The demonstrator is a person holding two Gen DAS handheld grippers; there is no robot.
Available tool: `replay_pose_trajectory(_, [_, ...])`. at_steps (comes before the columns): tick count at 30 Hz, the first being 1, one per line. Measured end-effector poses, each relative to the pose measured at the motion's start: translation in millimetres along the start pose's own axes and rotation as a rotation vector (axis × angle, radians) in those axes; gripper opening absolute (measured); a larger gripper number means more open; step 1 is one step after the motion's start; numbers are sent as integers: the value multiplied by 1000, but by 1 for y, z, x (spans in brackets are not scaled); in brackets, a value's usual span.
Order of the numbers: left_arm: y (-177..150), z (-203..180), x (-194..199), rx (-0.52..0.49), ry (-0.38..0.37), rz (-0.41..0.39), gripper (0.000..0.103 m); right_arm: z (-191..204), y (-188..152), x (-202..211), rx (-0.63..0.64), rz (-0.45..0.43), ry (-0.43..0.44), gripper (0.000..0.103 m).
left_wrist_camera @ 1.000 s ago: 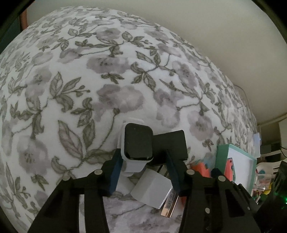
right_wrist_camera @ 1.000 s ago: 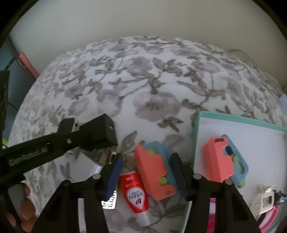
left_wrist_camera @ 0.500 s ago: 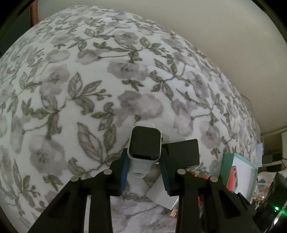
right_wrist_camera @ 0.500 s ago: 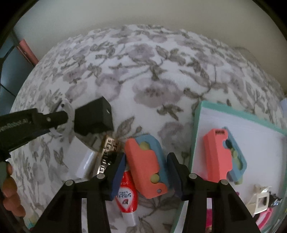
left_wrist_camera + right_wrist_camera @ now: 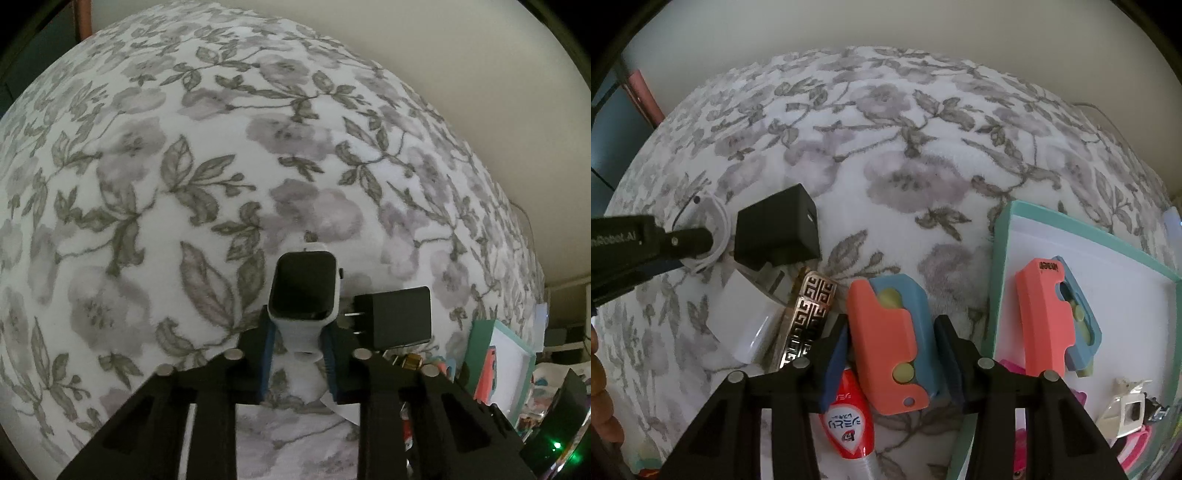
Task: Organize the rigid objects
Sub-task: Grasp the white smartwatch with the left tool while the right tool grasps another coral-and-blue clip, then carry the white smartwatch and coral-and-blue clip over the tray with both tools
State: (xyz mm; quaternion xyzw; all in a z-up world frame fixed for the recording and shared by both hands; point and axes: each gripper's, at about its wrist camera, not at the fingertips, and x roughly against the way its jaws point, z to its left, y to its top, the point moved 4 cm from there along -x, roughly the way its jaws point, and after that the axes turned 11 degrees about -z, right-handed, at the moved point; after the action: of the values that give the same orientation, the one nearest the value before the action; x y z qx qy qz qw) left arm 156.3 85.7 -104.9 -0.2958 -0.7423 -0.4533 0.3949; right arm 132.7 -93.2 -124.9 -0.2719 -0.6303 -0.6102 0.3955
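Note:
My left gripper (image 5: 297,332) is shut on a white smartwatch (image 5: 303,291) with a black screen, its pads pressing the case just below the screen. In the right wrist view that gripper (image 5: 690,251) comes in from the left with the white watch strap (image 5: 718,221) beside it. My right gripper (image 5: 890,330) points down over a salmon and blue toy (image 5: 886,339) lying on the floral cloth. Its pads lie against both long sides of the toy. A second toy (image 5: 1045,321) of the same kind lies in the teal-rimmed white tray (image 5: 1001,258).
A black plug adapter (image 5: 775,229), a white charger cube (image 5: 746,325), a gold patterned bar (image 5: 809,314) and a red tube (image 5: 847,424) lie close together left of the toy. The tray also holds a white clip (image 5: 1123,410). A hand's fingers (image 5: 602,406) show at the left edge.
The left jaws have shut onto the watch, which earlier sat loose between them. The right jaws have narrowed and slid further along the salmon and blue toy.

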Motion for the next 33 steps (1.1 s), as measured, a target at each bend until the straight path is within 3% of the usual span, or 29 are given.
replay_pose_trajectory(8, [4,-1,13,10,12,-35,19,-12,6,8,-65,-10,65,47])
replay_pose_trajectory(21, [23,-41,70,-48,-53,-178,19,-33,25,51,-150,-88,134,40])
replay_pose_trajectory(33, [11,-82,85,-108,-82,-201,19,-57,30,71,-194,-136,146,40])
